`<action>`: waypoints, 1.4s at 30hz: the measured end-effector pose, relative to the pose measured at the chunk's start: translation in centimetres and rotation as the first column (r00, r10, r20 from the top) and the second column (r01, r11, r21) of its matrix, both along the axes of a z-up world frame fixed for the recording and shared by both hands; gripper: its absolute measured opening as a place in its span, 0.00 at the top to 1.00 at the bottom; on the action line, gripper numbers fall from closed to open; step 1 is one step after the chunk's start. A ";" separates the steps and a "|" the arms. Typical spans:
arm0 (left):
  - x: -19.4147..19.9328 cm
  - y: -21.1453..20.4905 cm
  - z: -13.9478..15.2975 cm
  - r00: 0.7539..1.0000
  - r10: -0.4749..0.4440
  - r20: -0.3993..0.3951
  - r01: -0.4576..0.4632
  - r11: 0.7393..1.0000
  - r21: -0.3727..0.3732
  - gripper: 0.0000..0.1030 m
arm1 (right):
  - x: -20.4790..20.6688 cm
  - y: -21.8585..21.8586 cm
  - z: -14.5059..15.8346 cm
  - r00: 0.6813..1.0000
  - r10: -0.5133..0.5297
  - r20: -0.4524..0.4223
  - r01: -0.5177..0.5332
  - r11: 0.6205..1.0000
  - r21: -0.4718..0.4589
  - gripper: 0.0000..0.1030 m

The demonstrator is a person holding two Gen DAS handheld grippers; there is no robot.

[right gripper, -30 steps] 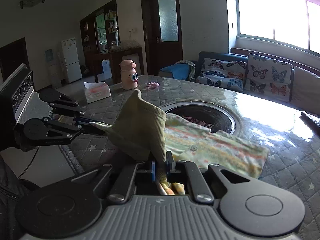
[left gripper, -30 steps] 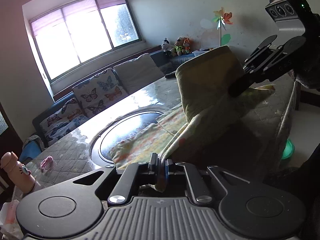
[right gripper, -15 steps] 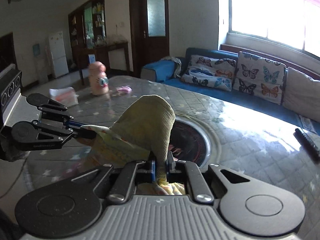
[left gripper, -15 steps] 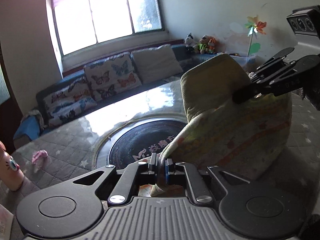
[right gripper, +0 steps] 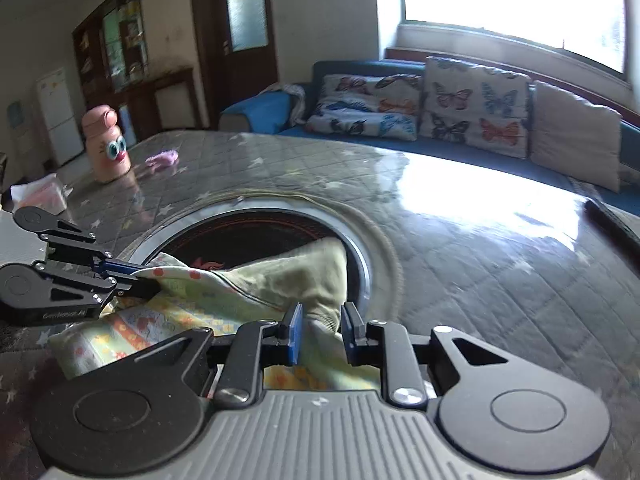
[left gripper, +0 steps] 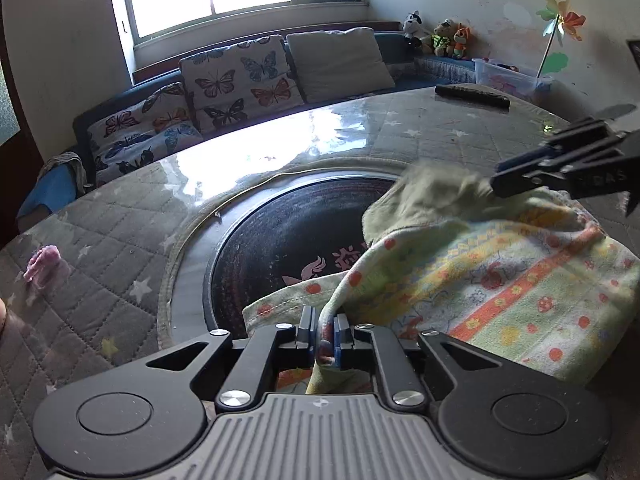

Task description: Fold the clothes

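Observation:
A small yellow-green garment [left gripper: 500, 280] printed with orange and red flowers lies folded over on the table, partly across the round black inset [left gripper: 280, 240]. My left gripper [left gripper: 322, 332] still pinches a ridge of its near edge, and its jaws are opening. In the right wrist view the garment [right gripper: 248, 280] bunches between the pads of my right gripper [right gripper: 320, 332]. Those jaws are opening and stand clearly apart, with the fabric loose in the gap. Each gripper shows in the other's view: the right gripper [left gripper: 494, 186] at the cloth's far corner, the left gripper [right gripper: 140, 278] at its left edge.
The quilted grey table cover [left gripper: 120, 240] reaches out under a glossy sheet. A pink cartoon bottle [right gripper: 106, 144], a small pink item [right gripper: 162, 159] and a tissue box [right gripper: 38, 194] sit at the far left. A dark remote [left gripper: 472, 96] lies near the far edge, with a cushioned sofa [right gripper: 480, 104] beyond.
Both grippers have swung forward and down, bringing the garment from hanging in the air to lying on the table by the round inset. The right jaws have spread apart.

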State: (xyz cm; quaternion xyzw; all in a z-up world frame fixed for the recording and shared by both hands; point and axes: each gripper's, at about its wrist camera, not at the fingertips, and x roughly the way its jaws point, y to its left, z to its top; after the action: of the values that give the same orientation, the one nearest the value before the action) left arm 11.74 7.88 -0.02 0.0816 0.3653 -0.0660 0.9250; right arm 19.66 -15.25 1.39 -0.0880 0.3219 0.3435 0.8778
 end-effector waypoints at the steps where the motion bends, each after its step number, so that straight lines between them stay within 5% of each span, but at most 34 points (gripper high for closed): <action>1: 0.1 0.1 0.1 1.000 0.003 0.000 -0.003 1.000 -0.003 0.88 | -0.6 -0.6 -0.1 1.000 -0.014 0.011 0.014 1.000 0.000 0.80; 11: 2.1 1.6 0.1 0.996 0.087 -0.011 -0.087 0.996 0.023 0.76 | -2.6 -6.1 -3.1 0.986 -0.150 -0.072 0.152 0.988 0.036 0.86; 18: 2.0 1.5 0.4 0.994 0.110 0.015 -0.111 0.993 0.046 0.67 | -1.7 -8.2 -2.5 0.959 -0.268 -0.089 0.275 0.958 0.077 0.84; 26: 1.2 -0.5 2.4 0.995 0.068 0.068 -0.067 0.998 -0.017 0.28 | -1.3 -3.3 -2.0 0.988 -0.126 -0.085 0.134 0.986 0.100 0.84; 42: 4.5 -1.7 -0.1 0.996 0.082 0.017 -0.082 0.997 0.002 0.24 | -0.8 -0.9 -2.0 0.989 -0.140 -0.047 0.144 0.986 0.085 0.84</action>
State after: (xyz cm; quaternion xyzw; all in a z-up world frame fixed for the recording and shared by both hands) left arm 16.26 6.19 -0.09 0.0682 0.3606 -0.0267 0.9298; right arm 18.83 -16.15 -0.65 -0.0188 0.3295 0.2957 0.8964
